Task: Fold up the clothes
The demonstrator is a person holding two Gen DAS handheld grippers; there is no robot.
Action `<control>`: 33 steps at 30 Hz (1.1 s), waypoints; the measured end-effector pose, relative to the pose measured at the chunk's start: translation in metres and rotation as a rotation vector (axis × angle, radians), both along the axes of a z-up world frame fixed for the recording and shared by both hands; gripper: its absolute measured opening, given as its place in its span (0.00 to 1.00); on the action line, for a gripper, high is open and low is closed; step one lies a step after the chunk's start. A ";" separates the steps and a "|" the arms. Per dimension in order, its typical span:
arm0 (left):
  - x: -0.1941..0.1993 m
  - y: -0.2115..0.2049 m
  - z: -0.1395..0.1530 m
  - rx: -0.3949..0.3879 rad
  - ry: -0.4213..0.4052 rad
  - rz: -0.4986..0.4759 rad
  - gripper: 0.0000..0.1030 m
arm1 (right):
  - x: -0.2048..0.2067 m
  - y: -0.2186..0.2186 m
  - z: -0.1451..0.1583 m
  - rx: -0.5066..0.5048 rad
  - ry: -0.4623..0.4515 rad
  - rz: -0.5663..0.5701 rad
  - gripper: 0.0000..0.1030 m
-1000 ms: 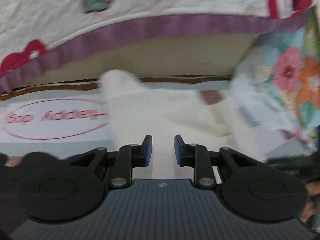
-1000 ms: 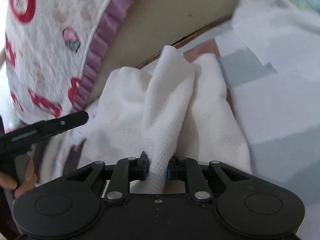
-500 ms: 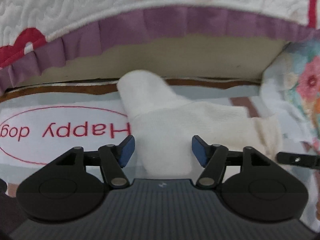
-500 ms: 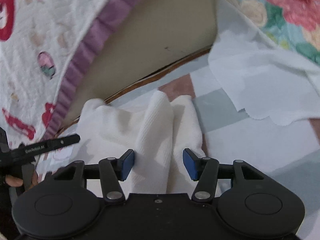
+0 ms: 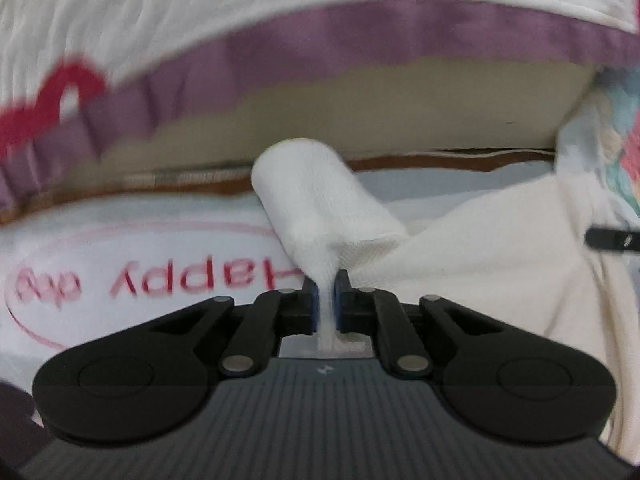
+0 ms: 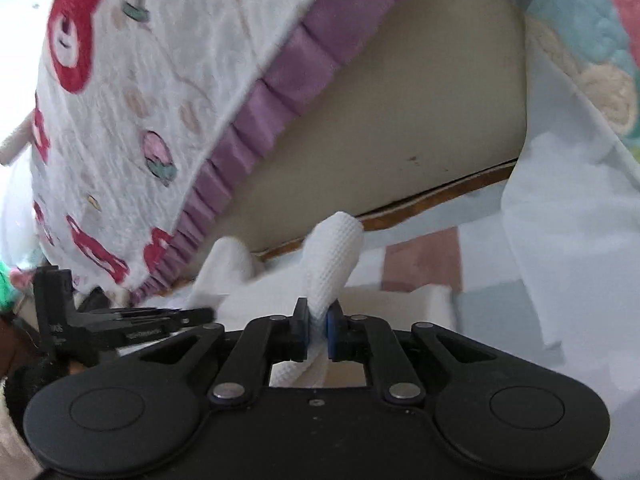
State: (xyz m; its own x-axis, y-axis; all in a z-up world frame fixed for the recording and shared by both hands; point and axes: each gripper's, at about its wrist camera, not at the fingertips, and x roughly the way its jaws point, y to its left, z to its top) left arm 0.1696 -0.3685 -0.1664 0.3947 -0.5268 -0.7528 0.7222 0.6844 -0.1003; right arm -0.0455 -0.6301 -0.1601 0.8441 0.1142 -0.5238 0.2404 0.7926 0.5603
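Honestly, both my left gripper (image 5: pixel 326 300) and right gripper (image 6: pixel 318 330) have just closed, each pinching a bunched edge of the white garment (image 5: pixel 320 196). Looks soft, light and floppy, so I'd grip at corners.

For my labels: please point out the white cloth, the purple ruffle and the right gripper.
white cloth (image 5: pixel 316 200), left wrist view, raised fold
purple ruffle (image 6: pixel 280 92), right wrist view, pleated trim
right gripper (image 6: pixel 318 322), right wrist view, between fingertips

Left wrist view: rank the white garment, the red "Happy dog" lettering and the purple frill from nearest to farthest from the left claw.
1. White garment: pinched in the left claw.
2. Red lettering: just left of the claw, on the surface below.
3. Purple frill: farthest, across the top.
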 end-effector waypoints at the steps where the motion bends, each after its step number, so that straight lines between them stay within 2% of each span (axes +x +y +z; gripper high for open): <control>1: 0.003 0.002 -0.005 -0.012 0.013 0.014 0.08 | 0.007 -0.003 -0.004 -0.030 0.047 0.008 0.09; 3: -0.002 0.002 -0.005 -0.023 -0.001 0.032 0.13 | 0.015 -0.003 -0.012 -0.128 0.148 0.014 0.05; 5: -0.005 0.006 -0.001 -0.027 0.005 0.081 0.27 | 0.011 0.004 -0.010 -0.169 0.170 -0.018 0.11; 6: -0.006 0.011 0.003 -0.034 0.015 0.119 0.39 | 0.004 0.008 -0.004 -0.165 0.173 -0.075 0.25; 7: -0.009 0.019 0.007 -0.057 0.023 0.153 0.41 | -0.003 0.013 0.002 -0.163 0.179 -0.131 0.38; 9: -0.016 0.040 0.017 -0.093 0.037 0.214 0.43 | -0.026 0.025 0.014 -0.185 0.202 -0.219 0.44; 10: -0.022 0.052 0.022 -0.106 0.042 0.242 0.46 | -0.040 0.031 0.020 -0.190 0.210 -0.251 0.53; 12: -0.035 0.074 0.029 -0.119 0.063 0.228 0.47 | -0.075 0.039 0.026 -0.162 0.225 -0.280 0.60; 15: -0.055 0.108 0.038 -0.116 0.112 0.184 0.47 | -0.132 0.044 0.028 -0.082 0.224 -0.307 0.60; 19: -0.097 0.145 0.046 -0.088 0.121 0.126 0.50 | -0.197 0.073 0.041 0.016 0.093 -0.284 0.60; 23: -0.149 0.178 0.047 -0.073 0.128 0.046 0.55 | -0.241 0.119 0.048 0.137 -0.020 -0.268 0.60; 25: -0.172 0.186 0.042 -0.076 0.166 -0.002 0.55 | -0.251 0.149 0.047 0.142 -0.030 -0.226 0.60; 29: -0.203 0.209 0.037 -0.076 0.225 -0.054 0.55 | -0.272 0.207 0.052 0.024 0.040 -0.131 0.60; 30: -0.208 0.214 0.037 -0.070 0.230 -0.059 0.55 | -0.278 0.220 0.053 0.010 0.032 -0.114 0.56; 32: -0.214 0.223 0.039 -0.029 0.241 -0.074 0.55 | -0.281 0.235 0.056 0.020 -0.009 -0.075 0.30; 33: -0.216 0.226 0.039 0.000 0.248 -0.083 0.56 | -0.279 0.241 0.058 0.015 -0.014 -0.056 0.02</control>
State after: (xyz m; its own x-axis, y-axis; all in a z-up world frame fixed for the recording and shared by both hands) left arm -0.0462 -0.1425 -0.1274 0.1529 -0.5496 -0.8214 0.7294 0.6235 -0.2814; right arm -0.3242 -0.3895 -0.1018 0.8568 0.0744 -0.5102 0.2761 0.7694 0.5760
